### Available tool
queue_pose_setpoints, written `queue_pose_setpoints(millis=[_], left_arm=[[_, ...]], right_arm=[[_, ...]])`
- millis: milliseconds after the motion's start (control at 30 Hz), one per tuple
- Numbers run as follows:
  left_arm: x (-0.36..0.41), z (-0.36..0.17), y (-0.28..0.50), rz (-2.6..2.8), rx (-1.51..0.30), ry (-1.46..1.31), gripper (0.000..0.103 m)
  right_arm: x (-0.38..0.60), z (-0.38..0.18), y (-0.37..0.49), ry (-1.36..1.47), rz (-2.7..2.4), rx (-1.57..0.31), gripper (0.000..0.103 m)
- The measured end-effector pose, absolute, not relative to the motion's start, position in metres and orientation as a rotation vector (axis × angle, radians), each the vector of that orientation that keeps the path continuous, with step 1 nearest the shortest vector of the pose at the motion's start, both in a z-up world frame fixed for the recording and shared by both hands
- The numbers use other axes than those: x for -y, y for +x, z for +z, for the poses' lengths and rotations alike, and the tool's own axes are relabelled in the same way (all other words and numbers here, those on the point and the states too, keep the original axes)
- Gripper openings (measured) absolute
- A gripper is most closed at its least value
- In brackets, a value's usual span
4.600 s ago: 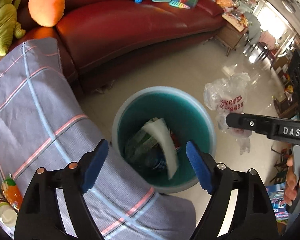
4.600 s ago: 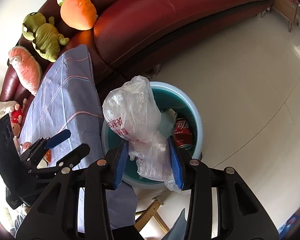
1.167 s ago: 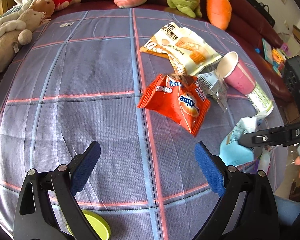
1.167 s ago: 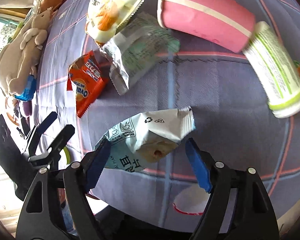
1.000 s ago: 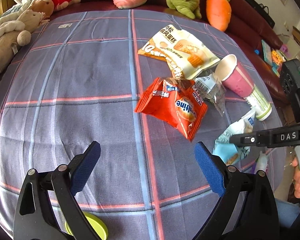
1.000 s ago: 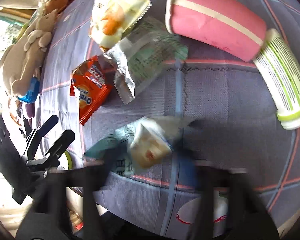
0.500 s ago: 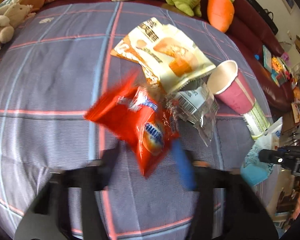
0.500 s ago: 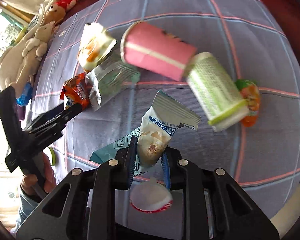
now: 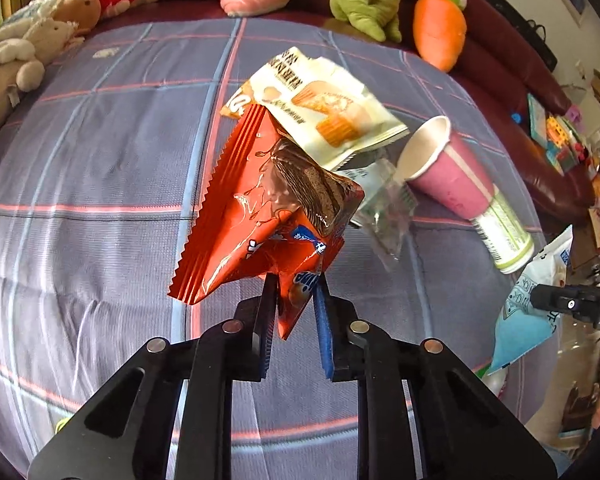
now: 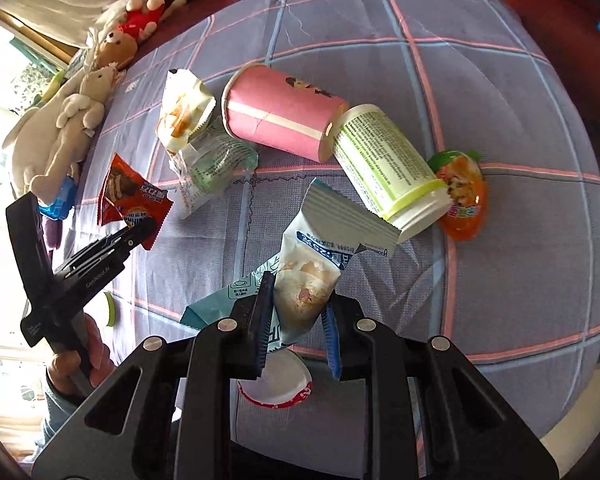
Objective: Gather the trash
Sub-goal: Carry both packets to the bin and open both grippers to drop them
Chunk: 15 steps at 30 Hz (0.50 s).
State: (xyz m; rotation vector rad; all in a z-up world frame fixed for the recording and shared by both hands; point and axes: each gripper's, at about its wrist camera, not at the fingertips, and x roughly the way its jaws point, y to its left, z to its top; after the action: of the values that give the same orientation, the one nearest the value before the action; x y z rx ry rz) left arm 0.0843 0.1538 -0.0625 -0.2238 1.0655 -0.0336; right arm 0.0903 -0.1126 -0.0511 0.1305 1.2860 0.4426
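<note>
Two grippers, both loaded: left gripper (image 9: 296,300) has just closed on the crinkled red foil snack wrapper (image 9: 268,216), held above the plaid purple-grey cloth on the counter (image 9: 100,160); right gripper (image 10: 296,312) clamps the pale blue-and-white plastic snack packet (image 10: 312,264), also lifted. On the cloth: pink paper cup (image 10: 280,120) on its side, mouth open, contents not visible, touching a white-green cylindrical tub (image 10: 384,164); orange jelly cup (image 10: 462,196) beside it.

The left gripper (image 9: 294,294) has just closed on the orange snack packet (image 9: 268,216), now lifted off the checked cloth (image 9: 100,184).
</note>
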Motion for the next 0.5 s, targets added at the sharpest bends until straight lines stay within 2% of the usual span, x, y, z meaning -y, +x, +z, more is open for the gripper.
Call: queue_pose_setpoints(millis=[267, 500], left_arm=[[-0.119, -0.028, 0.064, -0.090, -1.000, -0.172, 0.019], [-0.049, -0.008, 0.073, -0.224, -0.975, -0.117, 0.019]], right_arm=[[0.151, -0.030, 0.078, 0.169, 0.421, -1.204, 0.021], [0.219, -0.021, 0.073, 0.265, 0.341, -1.144, 0.022]])
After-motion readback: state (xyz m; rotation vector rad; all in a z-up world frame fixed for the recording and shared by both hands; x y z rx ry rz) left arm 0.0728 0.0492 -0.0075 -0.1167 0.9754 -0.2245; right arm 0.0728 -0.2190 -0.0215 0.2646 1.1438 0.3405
